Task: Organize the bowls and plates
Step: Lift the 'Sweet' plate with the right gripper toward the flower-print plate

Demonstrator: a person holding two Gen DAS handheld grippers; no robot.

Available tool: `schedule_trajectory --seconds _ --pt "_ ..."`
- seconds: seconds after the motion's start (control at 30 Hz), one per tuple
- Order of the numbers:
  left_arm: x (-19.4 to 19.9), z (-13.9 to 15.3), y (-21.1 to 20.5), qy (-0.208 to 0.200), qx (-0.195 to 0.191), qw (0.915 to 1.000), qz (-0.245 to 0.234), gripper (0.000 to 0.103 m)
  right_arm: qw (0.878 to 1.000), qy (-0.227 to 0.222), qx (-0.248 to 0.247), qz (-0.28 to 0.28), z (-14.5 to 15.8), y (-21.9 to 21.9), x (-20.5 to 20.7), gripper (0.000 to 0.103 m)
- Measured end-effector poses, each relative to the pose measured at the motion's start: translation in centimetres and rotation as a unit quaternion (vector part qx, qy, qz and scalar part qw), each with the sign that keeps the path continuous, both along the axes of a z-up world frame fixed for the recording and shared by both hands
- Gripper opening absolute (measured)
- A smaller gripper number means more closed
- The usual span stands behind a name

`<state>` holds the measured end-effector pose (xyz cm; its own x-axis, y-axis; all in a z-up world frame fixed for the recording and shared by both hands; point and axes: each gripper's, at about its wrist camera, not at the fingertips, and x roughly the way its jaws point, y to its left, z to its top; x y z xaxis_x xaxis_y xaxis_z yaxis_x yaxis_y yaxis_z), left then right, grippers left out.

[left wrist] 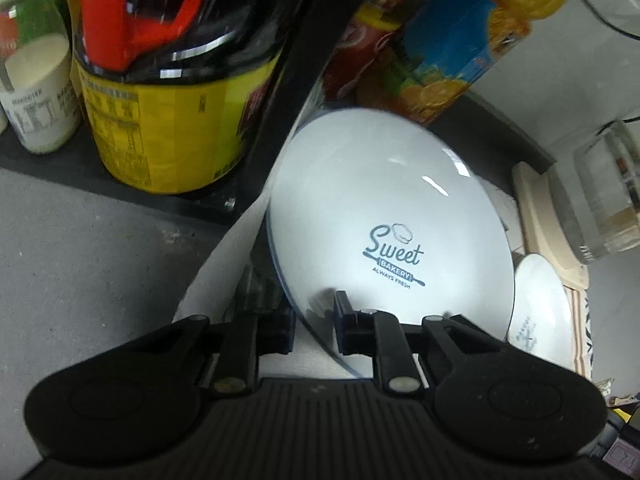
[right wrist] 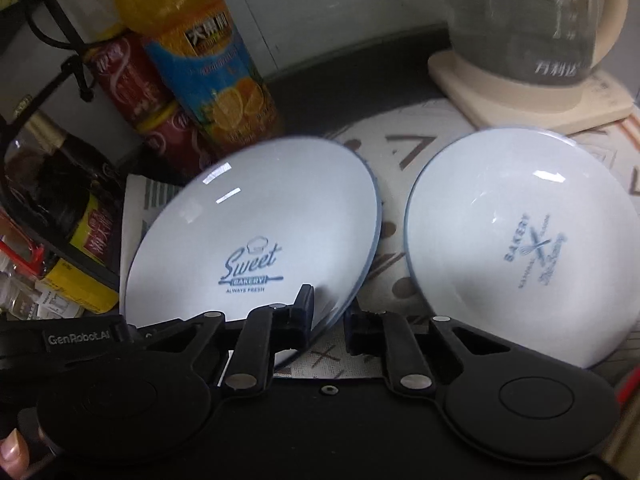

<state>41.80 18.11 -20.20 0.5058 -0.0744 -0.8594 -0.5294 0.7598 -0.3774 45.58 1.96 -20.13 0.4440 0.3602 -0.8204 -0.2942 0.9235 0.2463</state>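
A white plate [left wrist: 392,216] printed "Sweet Bakery" is tilted up off the table. My left gripper [left wrist: 314,320] is shut on its near rim, one finger on each face. The same plate [right wrist: 256,232] shows in the right wrist view, where my right gripper [right wrist: 328,320] is also shut on its lower right rim. The left gripper body shows at the lower left there. A white bowl [right wrist: 524,248] printed "Bakery" rests tilted on the patterned mat to the right of the plate; it also shows small in the left wrist view [left wrist: 540,304].
A black rack [left wrist: 296,60] holds a yellow-labelled dark bottle [left wrist: 168,112] and a white jar [left wrist: 40,92]. An orange juice bottle [right wrist: 204,60] and red cans [right wrist: 132,76] stand behind the plate. A glass kettle [right wrist: 540,24] sits on a beige base at the back right.
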Motion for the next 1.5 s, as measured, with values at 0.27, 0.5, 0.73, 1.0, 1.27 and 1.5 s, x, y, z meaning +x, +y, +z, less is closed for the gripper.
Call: schedule_trajectory --seconds 0.27,0.5,0.73,1.0,1.27,1.5 --pt "-1.6 1.7 -0.3 -0.009 -0.009 0.9999 -0.009 0.016 1.0 -0.012 0.006 -0.004 1.7 -0.9 -1.8 0.015" --pt "-3.4 3.2 -1.0 -0.025 -0.007 0.9995 -0.015 0.016 1.0 -0.029 0.009 -0.002 3.4 -1.4 -4.0 0.015" --pt "-6.5 4.4 -1.9 -0.038 -0.006 0.9991 -0.016 0.016 0.999 -0.037 0.01 0.008 4.6 -2.2 -6.9 0.015" --pt "-10.5 5.0 -3.0 -0.039 -0.002 0.9992 -0.003 0.016 0.999 -0.037 0.008 0.028 5.0 -3.0 -11.0 0.016" --pt "-14.9 4.9 -4.1 -0.032 -0.004 0.9993 0.019 0.016 0.998 -0.035 0.003 0.052 4.9 -4.4 -14.2 0.015" --pt "-18.1 5.0 -5.2 -0.025 -0.005 0.9993 0.027 0.016 0.998 -0.029 -0.004 0.064 4.4 -5.6 -16.2 0.015"
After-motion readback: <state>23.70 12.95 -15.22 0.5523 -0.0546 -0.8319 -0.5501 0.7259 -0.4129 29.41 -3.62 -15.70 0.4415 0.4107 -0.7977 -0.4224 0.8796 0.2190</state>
